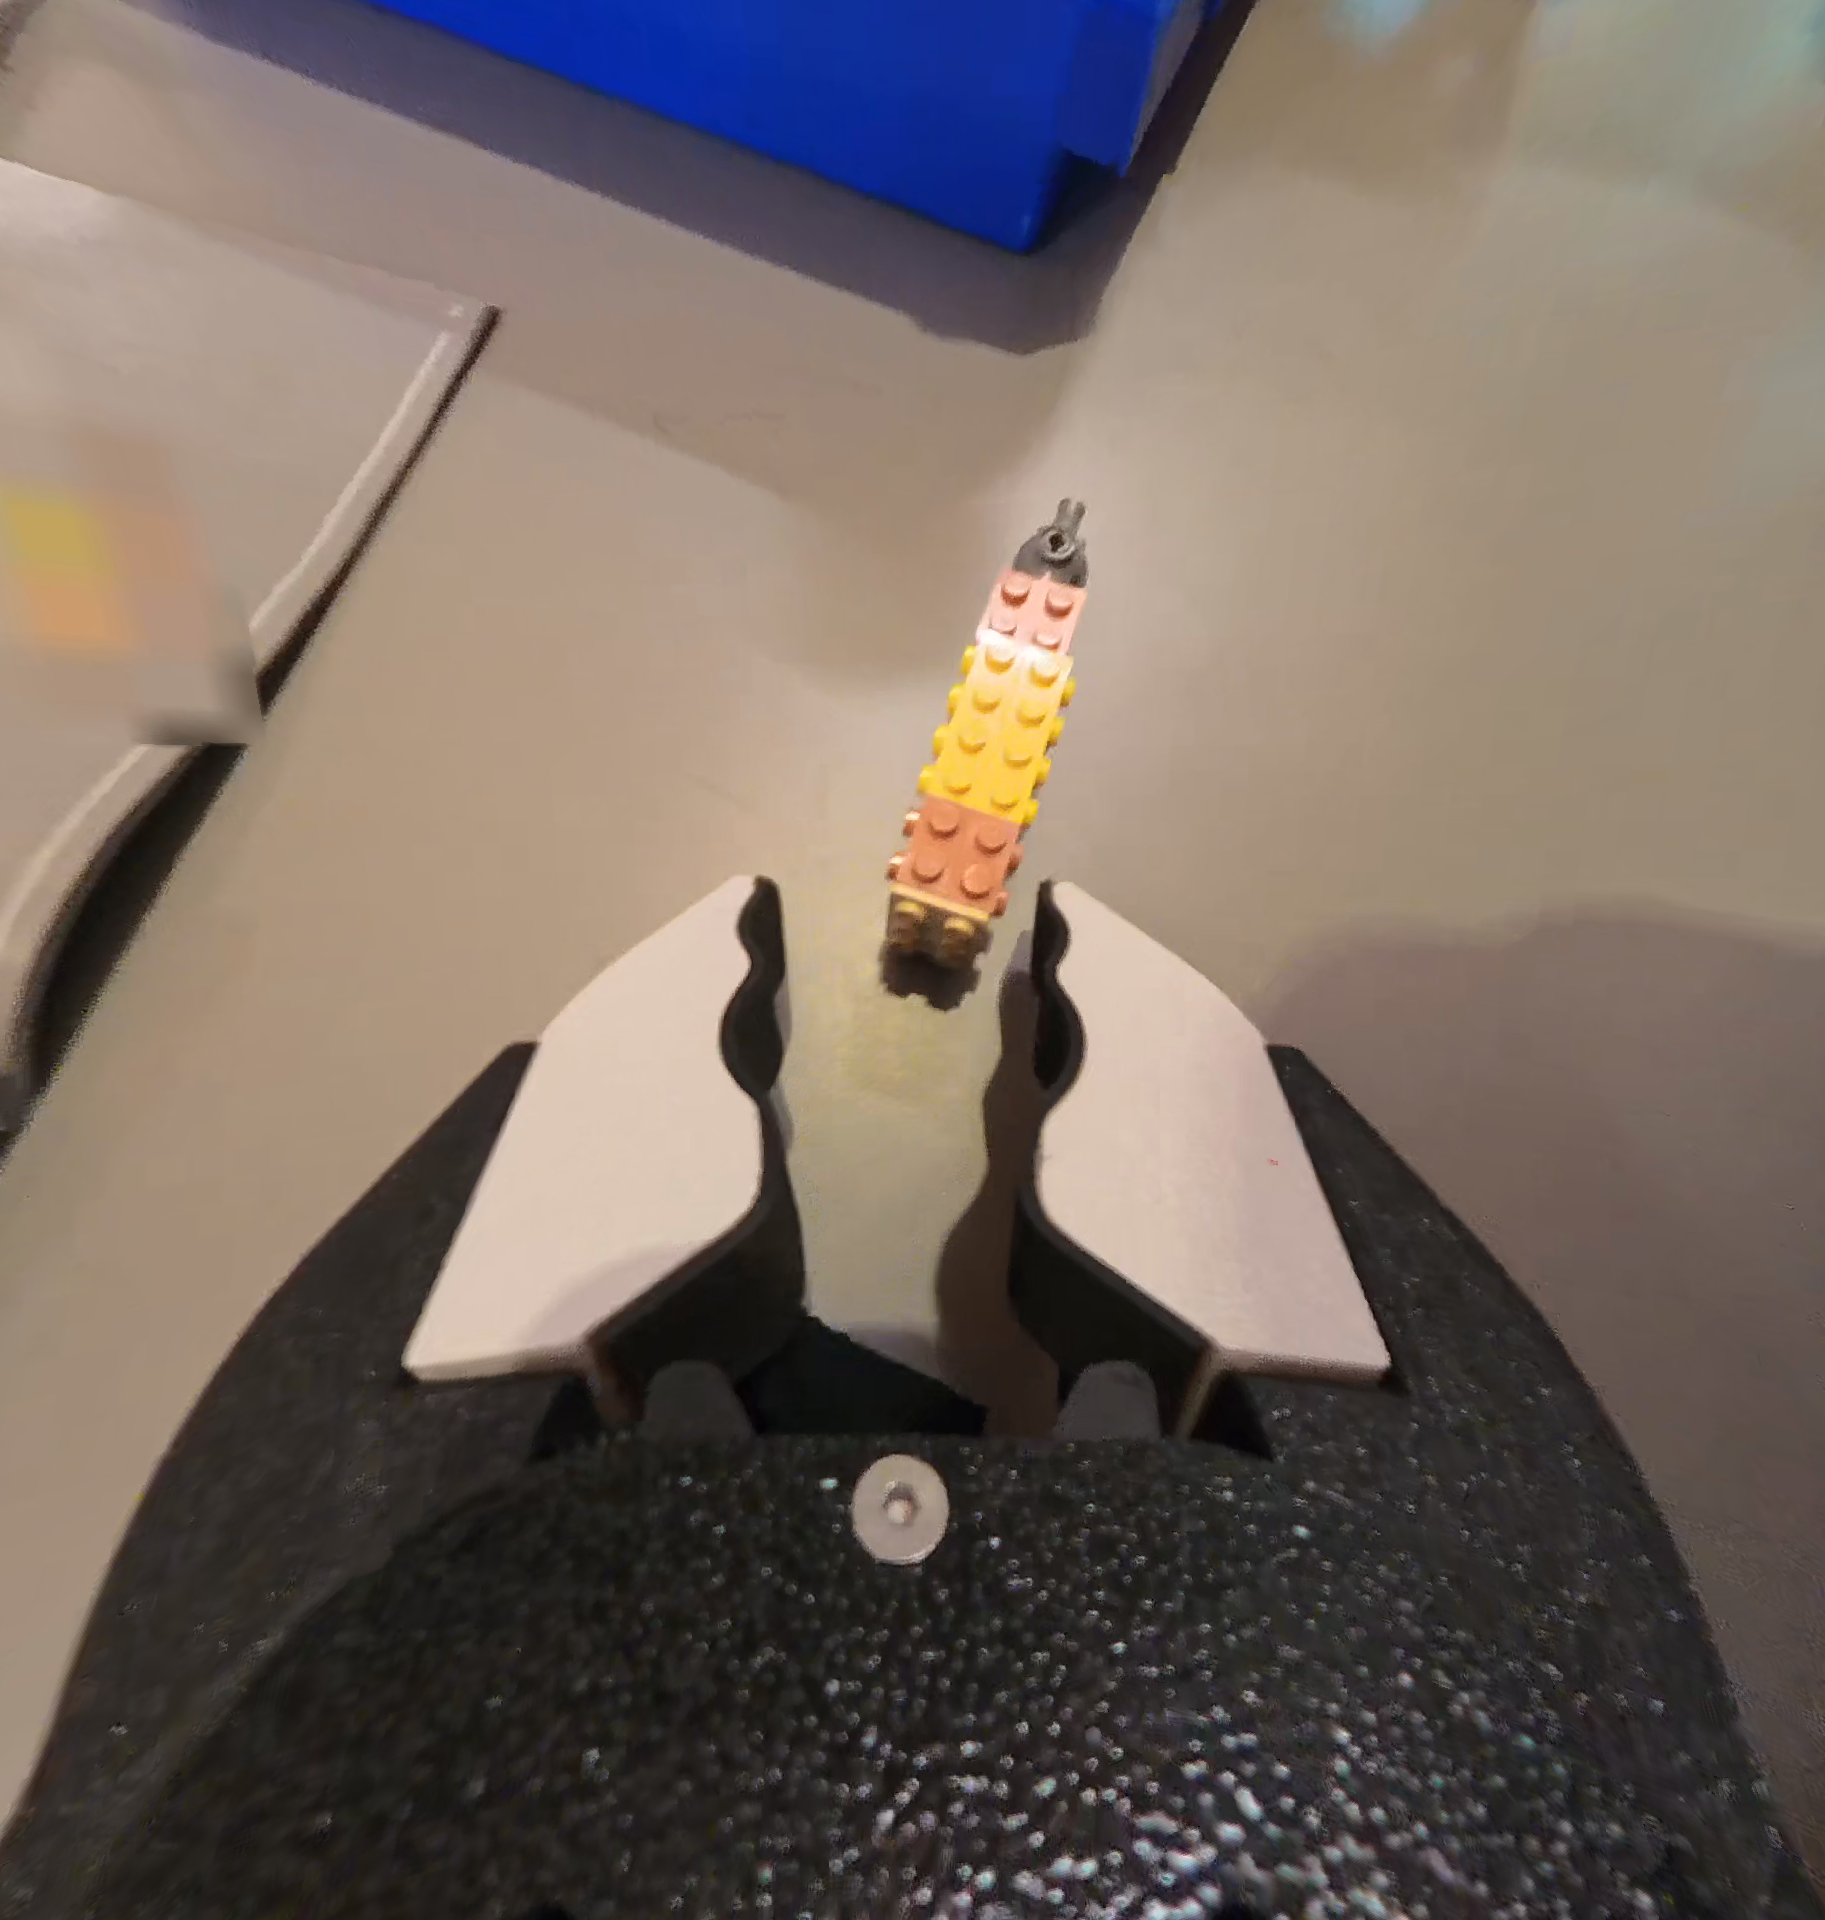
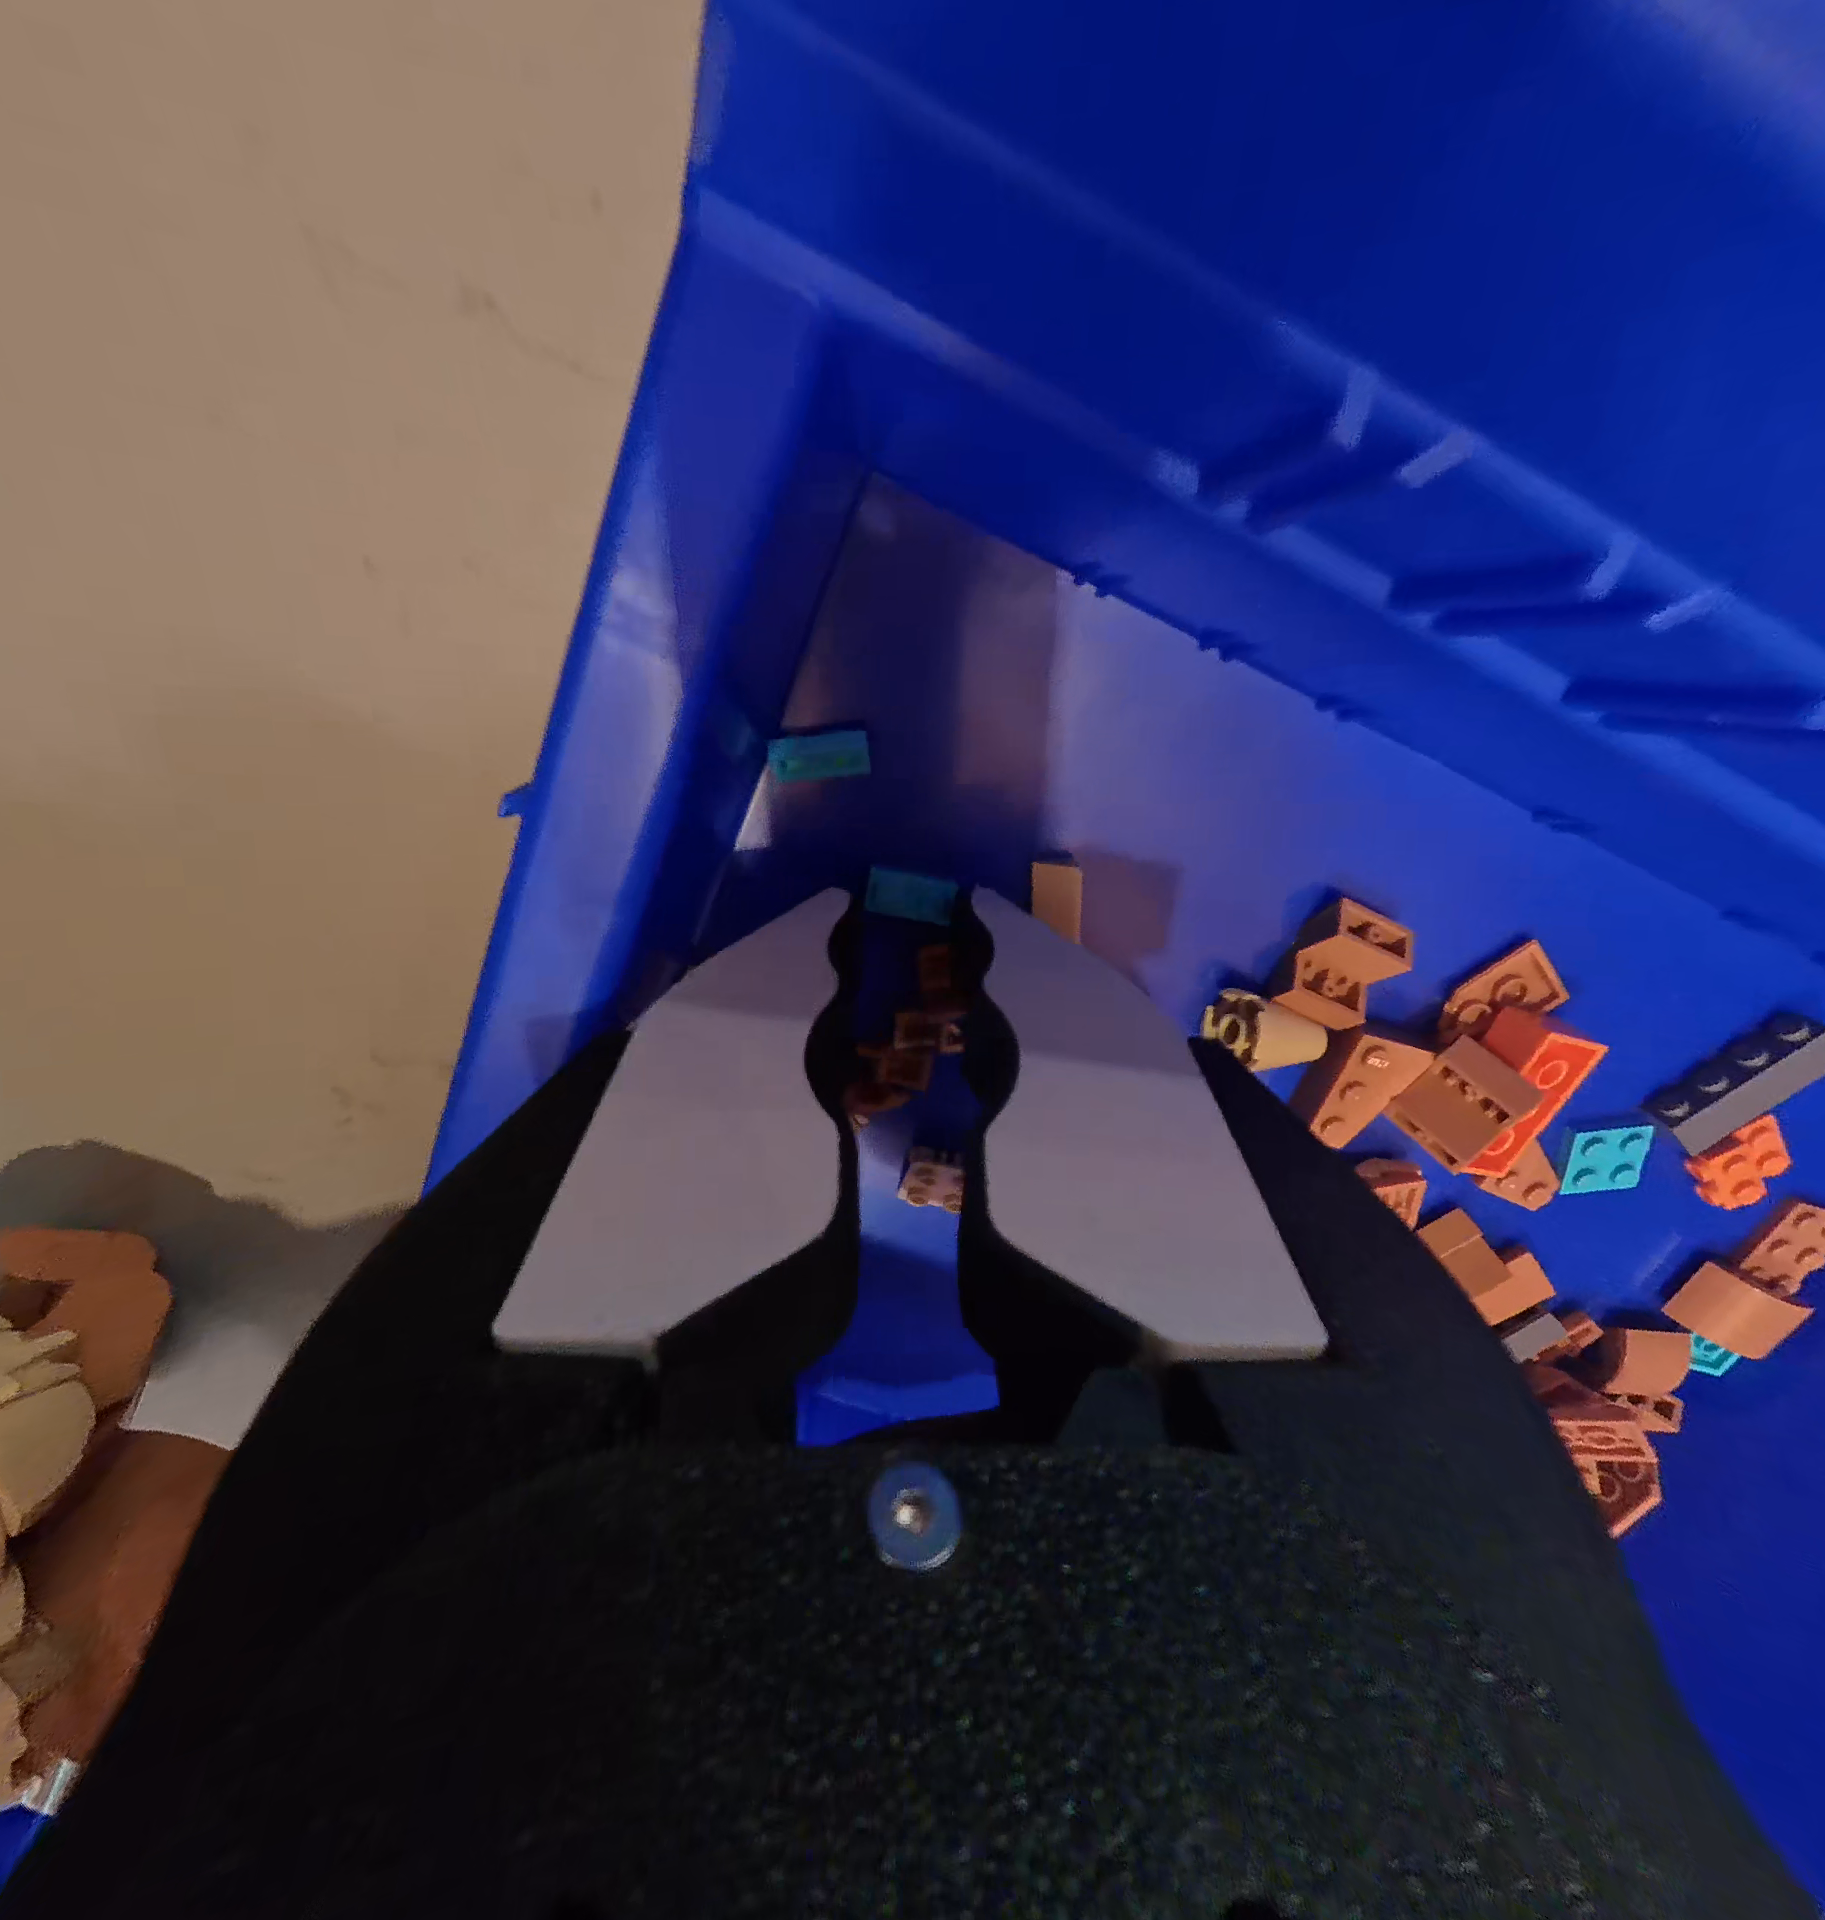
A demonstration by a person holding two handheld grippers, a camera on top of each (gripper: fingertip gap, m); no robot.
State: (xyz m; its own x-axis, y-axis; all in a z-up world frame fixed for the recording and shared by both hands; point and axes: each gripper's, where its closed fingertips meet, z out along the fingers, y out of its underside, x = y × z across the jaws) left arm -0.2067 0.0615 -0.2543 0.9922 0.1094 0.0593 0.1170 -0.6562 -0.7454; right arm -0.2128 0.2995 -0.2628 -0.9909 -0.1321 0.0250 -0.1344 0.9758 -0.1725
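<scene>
While a plain beige desk fills most of the left view, the left tongs are held wide apart and bare, just short of a brick tower of yellow, brown and pink that stands on it. A grey board lies to the left, a blue bin beyond. The right tongs are set narrow inside the blue bin, gripping nothing that can be made out, with loose bricks scattered on its floor to the right.

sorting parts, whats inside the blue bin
Loose bricks lie in the blue bin: brown bricks, a teal plate, a dark blue brick. The right tongs hide some.
</scene>
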